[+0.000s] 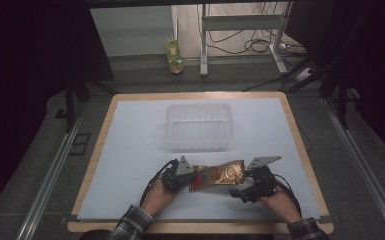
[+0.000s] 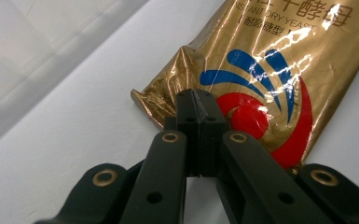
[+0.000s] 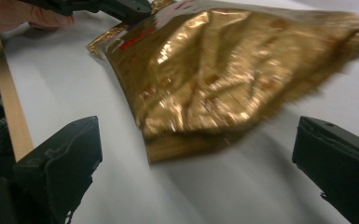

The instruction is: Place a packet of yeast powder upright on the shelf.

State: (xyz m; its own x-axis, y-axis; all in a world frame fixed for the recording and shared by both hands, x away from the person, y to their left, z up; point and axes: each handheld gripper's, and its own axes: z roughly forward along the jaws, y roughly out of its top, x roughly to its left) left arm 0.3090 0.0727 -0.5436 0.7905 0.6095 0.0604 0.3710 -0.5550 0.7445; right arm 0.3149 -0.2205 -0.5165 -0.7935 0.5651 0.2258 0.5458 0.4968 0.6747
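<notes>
High view shows a gold foil pouch (image 1: 219, 175) lying on the white table (image 1: 130, 150) near its front edge, at about 6 o'clock from the clear plastic tub (image 1: 198, 127), which stands well apart toward the far side. The left gripper (image 1: 189, 181) sits at the pouch's 9 o'clock end and the right gripper (image 1: 240, 192) near its 3 o'clock end. Left gripper view has the black jaws pressed together over the pouch's bottom corner (image 2: 168, 100), beside the red and blue logo; they look to be pinching the crimped foil seam there, though the exact bite is hidden behind the jaws. Right gripper view has its jaws spread wide, the pouch (image 3: 242, 70) lying ahead between them and untouched, its near edge puffed and wrinkled. By its look, the pouch is light and soft: thin metallised film, loosely filled with something granular, so it should sag and fold when lifted by one end and its contents may shift toward the low side. The glossy faces are probably slippery, so the flat sealed seams at either end are the better places to grip. A hold at both ends would likely keep it level; squeezing the swollen middle risks creasing or bursting the film.
</notes>
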